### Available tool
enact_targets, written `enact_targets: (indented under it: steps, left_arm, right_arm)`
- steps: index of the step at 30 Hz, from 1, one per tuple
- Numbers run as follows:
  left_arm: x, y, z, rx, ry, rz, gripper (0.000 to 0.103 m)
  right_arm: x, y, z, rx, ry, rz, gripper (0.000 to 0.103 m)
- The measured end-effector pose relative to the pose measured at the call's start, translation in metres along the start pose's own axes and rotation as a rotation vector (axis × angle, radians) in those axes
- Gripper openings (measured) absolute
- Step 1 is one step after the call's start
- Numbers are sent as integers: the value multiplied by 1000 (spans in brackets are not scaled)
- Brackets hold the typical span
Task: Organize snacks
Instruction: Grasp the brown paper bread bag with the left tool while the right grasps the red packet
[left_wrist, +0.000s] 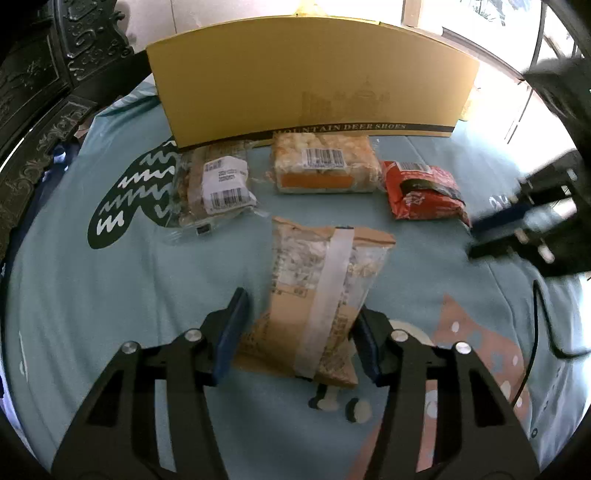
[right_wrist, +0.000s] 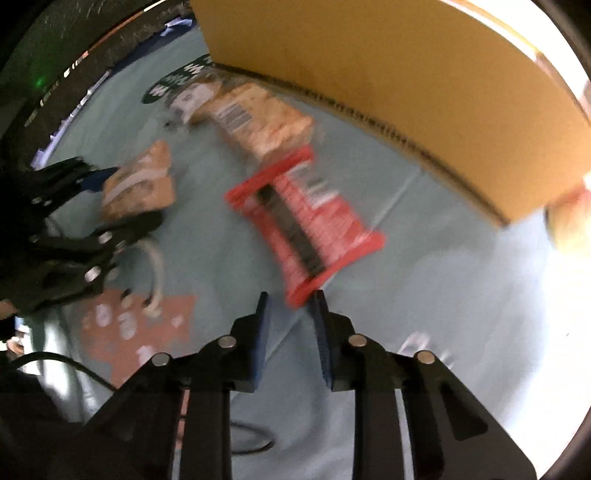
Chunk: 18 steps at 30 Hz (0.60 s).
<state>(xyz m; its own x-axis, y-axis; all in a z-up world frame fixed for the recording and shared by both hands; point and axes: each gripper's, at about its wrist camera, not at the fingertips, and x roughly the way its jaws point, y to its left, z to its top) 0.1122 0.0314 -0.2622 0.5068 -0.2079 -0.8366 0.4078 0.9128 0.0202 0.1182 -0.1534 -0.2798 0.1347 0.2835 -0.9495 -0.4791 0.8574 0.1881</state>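
Far left, by the box corner: clear-wrapped nut bar with white barcode label (left_wrist: 216, 188), lying flat on the pale teal printed cloth (left_wrist: 110, 295). Untouched.

Next, centre: tan paper-and-clear snack pouch with a white strip down its front (left_wrist: 314, 295). Left gripper (left_wrist: 295, 343) has its blue pads pinching the pouch's near end, one on each side edge. Grip sits low on a soft bag; if lifted, the free end may sag and the pouch slide out.

Behind it: clear-wrapped puffed-rice block with orange label (left_wrist: 321, 164), against the tall yellow cardboard shoe box (left_wrist: 314, 85).

Right: crinkly red foil packet (right_wrist: 306, 221). Right gripper (right_wrist: 290, 328) is nearly closed, nothing between the pads, the packet's corner just ahead. So narrow, it could shove the packet rather than straddle it. View blurred; contact unclear.
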Motion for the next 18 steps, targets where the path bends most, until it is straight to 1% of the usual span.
enact_targets:
  steps: [1,2,3,4,5,6,7,8,10,13,14,15,17,18]
  left_arm:
    - [-1,-2,-1,5,-2,1,55]
    - [-1,-3,-1,7,-4,4,56]
    - [-1,-3,-2,5,-6,7,59]
    - [0,-2,-1,1,-6,13,62]
    - [0,-1,-2,-13,-4,27,71]
    - [1,1,-2,-29,1,41,82]
    - [3,5,-2,-57,12,58,87]
    - [4,7,-3,-73,16,55,89]
    - [4,6,-2,-60,16,57,90]
    - [5,8,1,-43,20,36,88]
    - [5,8,2,-34,17,29,82]
    - [5,8,3,-23,14,15,76]
    - [4,7,4,-9,8,-1,72]
    - [4,6,4,0,4,-2,71]
  right_arm:
    - [-2,11,-6,-43,-5,-1,32]
    - [-4,18,-9,-103,-24,-64,42]
    - [-4,19,-8,-135,-45,-115,56]
    - [-9,21,-4,-153,-79,-159,60]
    - [-18,24,7,-156,-104,-174,60]
    - [-22,22,14,-147,-135,-183,62]
    - [-25,18,22,-137,-155,-183,65]
    - [-24,17,33,-131,-170,-182,71]
    - [-13,17,54,-151,-163,-199,72]
    - [15,33,70,-211,-94,-265,72]
    - [25,35,73,-213,-69,-275,72]
    - [25,36,73,-202,-89,-277,73]
    - [29,37,76,-170,-87,-275,73]
    - [31,36,76,-160,-87,-277,73]
